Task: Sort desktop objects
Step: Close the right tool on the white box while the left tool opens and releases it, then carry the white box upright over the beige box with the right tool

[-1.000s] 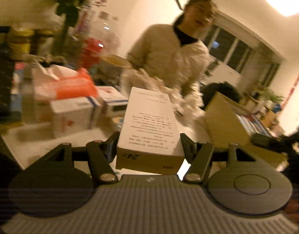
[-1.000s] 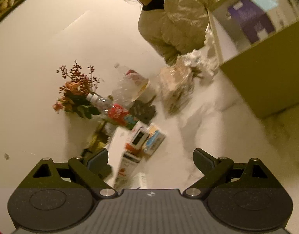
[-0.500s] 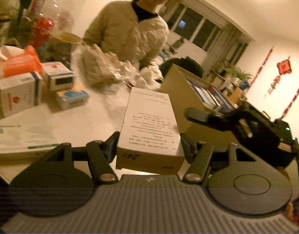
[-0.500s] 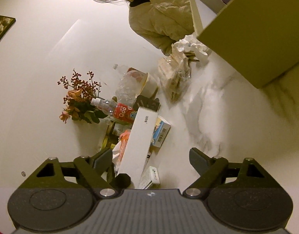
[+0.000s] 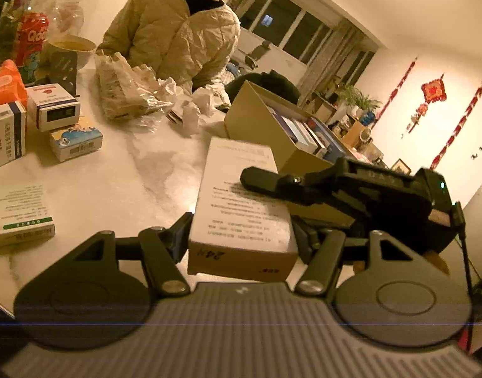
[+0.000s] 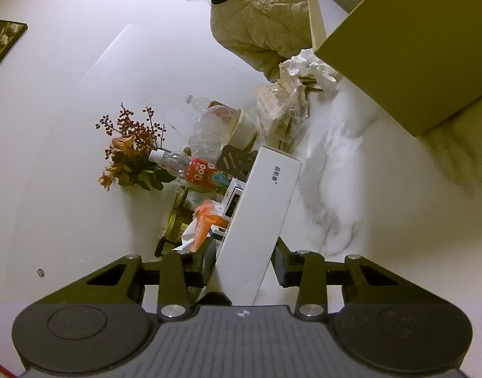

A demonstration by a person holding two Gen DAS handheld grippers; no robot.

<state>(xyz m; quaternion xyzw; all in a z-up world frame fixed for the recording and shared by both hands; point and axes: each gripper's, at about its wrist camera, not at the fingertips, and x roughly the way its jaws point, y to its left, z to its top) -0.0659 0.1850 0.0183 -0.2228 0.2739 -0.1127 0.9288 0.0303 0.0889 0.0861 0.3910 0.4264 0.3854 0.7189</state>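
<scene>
White box [image 5: 241,208] pinched across its near end by the left hand-held gripper [image 5: 241,236], one finger on each long side, printed face up. Held over the near part of the pale marbled worktop [image 5: 130,173], just on the near side of an open cardboard carton [image 5: 256,116] with flat packs standing inside. Right hand-held gripper [image 5: 263,186] reaching in from the right, one black finger lying across the top face of the white box, the other finger hidden beneath. Far left: several small boxes [image 5: 55,110], an orange tissue pack [image 5: 4,88] and a crumpled plastic bag [image 5: 124,94]. Beyond the worktop, a person in a quilted jacket [image 5: 178,31].

From the right wrist: same white box [image 6: 259,220] edge-on between the fingers of the right hand-held gripper [image 6: 244,258], jaws just closing, a pad now against each broad face in a pinch. Cardboard carton [image 6: 398,47] far right on the worktop [image 6: 366,189]. Far left behind the white box: a drink bottle [image 6: 190,167], a bunch of flowers [image 6: 130,151] and a paper cup [image 6: 244,129]. Person [image 6: 263,15] at the far edge.
</scene>
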